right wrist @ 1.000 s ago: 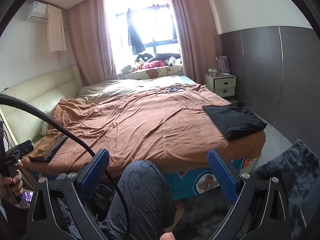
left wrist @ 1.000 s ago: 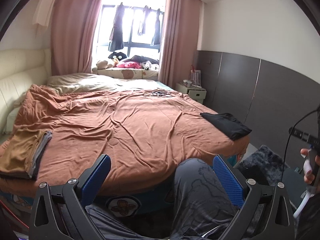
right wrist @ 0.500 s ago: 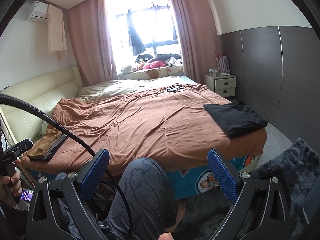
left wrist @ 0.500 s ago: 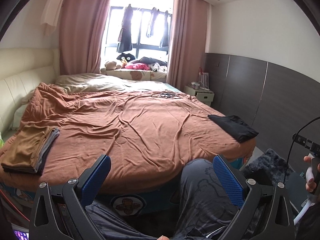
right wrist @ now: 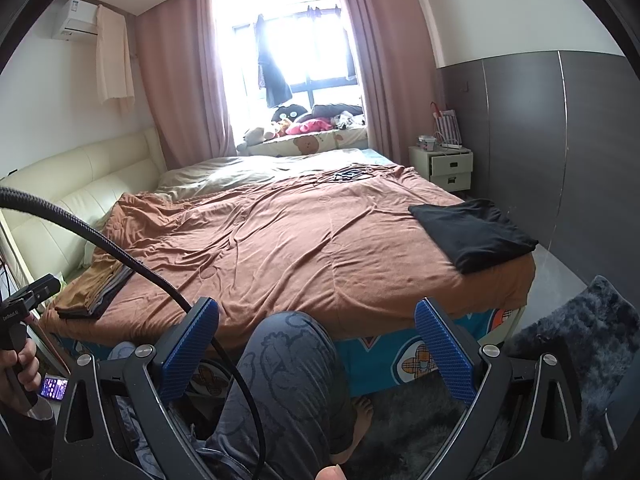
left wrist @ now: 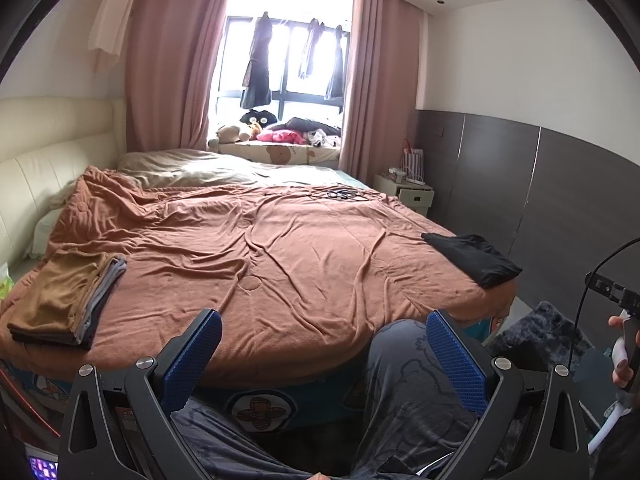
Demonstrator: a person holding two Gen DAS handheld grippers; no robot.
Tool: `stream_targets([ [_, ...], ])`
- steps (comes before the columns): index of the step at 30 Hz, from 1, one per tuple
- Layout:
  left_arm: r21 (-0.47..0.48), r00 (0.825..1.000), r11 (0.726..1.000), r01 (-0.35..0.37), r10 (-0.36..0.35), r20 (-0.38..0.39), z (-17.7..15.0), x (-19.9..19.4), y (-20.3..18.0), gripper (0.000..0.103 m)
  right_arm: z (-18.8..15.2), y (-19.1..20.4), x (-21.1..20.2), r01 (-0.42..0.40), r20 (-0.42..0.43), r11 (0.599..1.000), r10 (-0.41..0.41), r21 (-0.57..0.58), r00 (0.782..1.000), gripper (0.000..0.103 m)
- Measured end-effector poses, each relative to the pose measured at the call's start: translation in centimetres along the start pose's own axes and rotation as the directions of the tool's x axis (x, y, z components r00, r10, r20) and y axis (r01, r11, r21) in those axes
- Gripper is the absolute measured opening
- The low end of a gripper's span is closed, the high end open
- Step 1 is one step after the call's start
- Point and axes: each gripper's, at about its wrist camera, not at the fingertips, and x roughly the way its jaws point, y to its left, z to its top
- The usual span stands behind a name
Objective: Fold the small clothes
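Rust-brown quilted fabric covers the one wide bed (left wrist: 280, 264), and two lots of clothing lie on it. One black folded garment (right wrist: 474, 234) sits flat at the bed's near right corner, its long axis running roughly along the right edge, and one end reaches the foot edge. One stack of folded clothes (left wrist: 64, 300), tan on top with grey layers beneath, lies at the near left corner, long axis pointing from the foot edge toward the cream headboard. Both hand-held grippers hang off the foot edge above the person's grey patterned trouser knees. The left hand-held gripper (left wrist: 320, 354) is released, blue pads wide apart, grasping nothing. The right hand-held gripper (right wrist: 318, 354) is likewise released and empty.
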Motion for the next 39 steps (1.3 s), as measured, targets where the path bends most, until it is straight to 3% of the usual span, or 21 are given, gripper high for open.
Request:
stream_targets([
  [39, 0.005, 1.0, 1.0, -0.014, 0.014, 0.013, 0.1, -1.0, -1.0, 0.103, -0.1, 0.2, -0.7, 0.023, 0.006, 1.0, -0.023, -0.015, 1.0, 0.099],
])
